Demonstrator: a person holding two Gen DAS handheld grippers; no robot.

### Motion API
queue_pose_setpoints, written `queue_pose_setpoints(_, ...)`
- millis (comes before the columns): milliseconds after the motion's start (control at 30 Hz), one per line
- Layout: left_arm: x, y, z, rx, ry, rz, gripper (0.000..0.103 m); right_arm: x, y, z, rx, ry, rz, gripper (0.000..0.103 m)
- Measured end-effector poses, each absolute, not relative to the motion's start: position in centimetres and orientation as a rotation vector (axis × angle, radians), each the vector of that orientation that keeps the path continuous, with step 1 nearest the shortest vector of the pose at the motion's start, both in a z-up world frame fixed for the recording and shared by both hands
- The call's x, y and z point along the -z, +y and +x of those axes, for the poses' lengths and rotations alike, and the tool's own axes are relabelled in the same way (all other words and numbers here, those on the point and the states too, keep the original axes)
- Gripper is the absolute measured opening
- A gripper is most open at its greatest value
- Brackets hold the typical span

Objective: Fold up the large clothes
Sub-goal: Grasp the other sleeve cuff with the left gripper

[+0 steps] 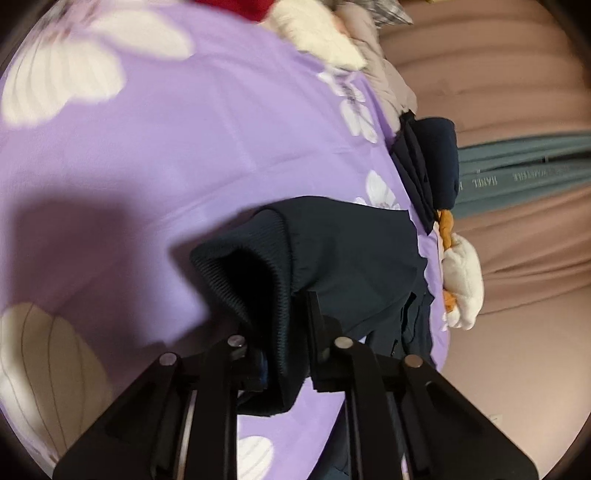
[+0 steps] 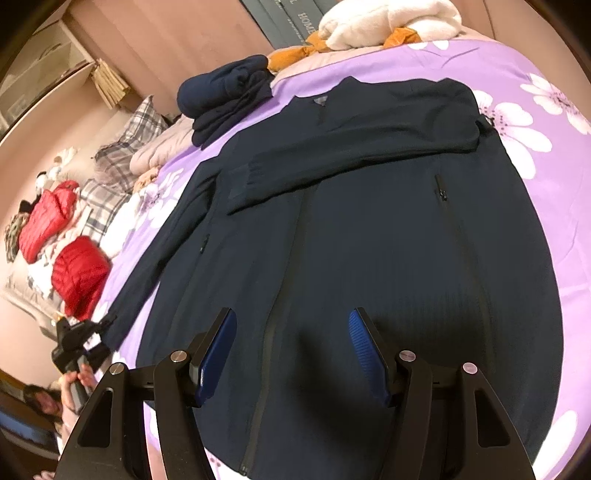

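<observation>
A dark navy zip jacket [image 2: 369, 240] lies flat on a purple flowered bedsheet [image 2: 535, 184]. One sleeve [image 2: 351, 155] is folded across its chest. My right gripper [image 2: 291, 317] hangs open over the lower front, its blue pads either side of the zip and holding nothing. In the left wrist view my left gripper [image 1: 284, 332] is shut on the ribbed cuff [image 1: 258, 280] of the other sleeve, which is lifted a little off the sheet [image 1: 184, 147]. From the right wrist view that gripper [image 2: 79, 332] shows at the left edge, held by a hand [image 2: 74, 384].
A folded navy garment [image 2: 225, 99] sits at the bed's far edge beside a white and orange plush toy [image 2: 388, 22]. Red padded jackets [image 2: 79, 273] and plaid pillows [image 2: 129, 136] lie to the left. In the left wrist view the folded garment [image 1: 428, 162] and plush toy [image 1: 461, 280] are on the right.
</observation>
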State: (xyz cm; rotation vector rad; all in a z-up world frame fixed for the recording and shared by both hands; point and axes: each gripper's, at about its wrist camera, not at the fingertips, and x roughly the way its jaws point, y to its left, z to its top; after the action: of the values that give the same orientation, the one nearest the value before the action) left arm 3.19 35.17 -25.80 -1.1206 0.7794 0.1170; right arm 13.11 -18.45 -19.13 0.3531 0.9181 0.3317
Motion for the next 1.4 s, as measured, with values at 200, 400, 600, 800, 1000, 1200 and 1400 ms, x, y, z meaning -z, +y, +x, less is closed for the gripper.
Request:
queue_pose_setpoints(200,19.1,32.4,6.8,-0.01,0.715,-1.03,0.012,19.2,-19.8,12.9,-0.322,0.905,0.376,0.064)
queue_pose_setpoints(400,9.6,26.0,14.0,0.133,0.667,-0.895,0.012,19.6,-22.0,12.4,-0.307,0.88,0.433,0.064)
queue_pose_setpoints(600,2.8,12.6,22.4,0.286,0.721,-0.635,0.012,19.5,-24.4,11.9,-0.295,0.839,0.474,0.064)
queue_pose_setpoints(800,2.8,-1.9,28.4,0.412,0.846,-0.437,0.012,19.9,-28.1,11.7,-0.24,0.806,0.53,0.064)
queue_pose_setpoints(1000,9.0,-15.3,33.3,0.525,1.047,-0.269,0.023,20.8,-31.2,10.9,-0.167,0.8,0.57,0.063)
queue_pose_setpoints(1200,15.1,-18.2,36.6,0.526,1.191,-0.237,0.083,22.2,-33.3,10.6,-0.109,0.831,0.614,0.064)
queue_pose_setpoints(1400,14.4,-9.5,35.0,0.525,1.088,-0.369,0.083,21.9,-33.2,11.5,-0.118,0.834,0.576,0.064)
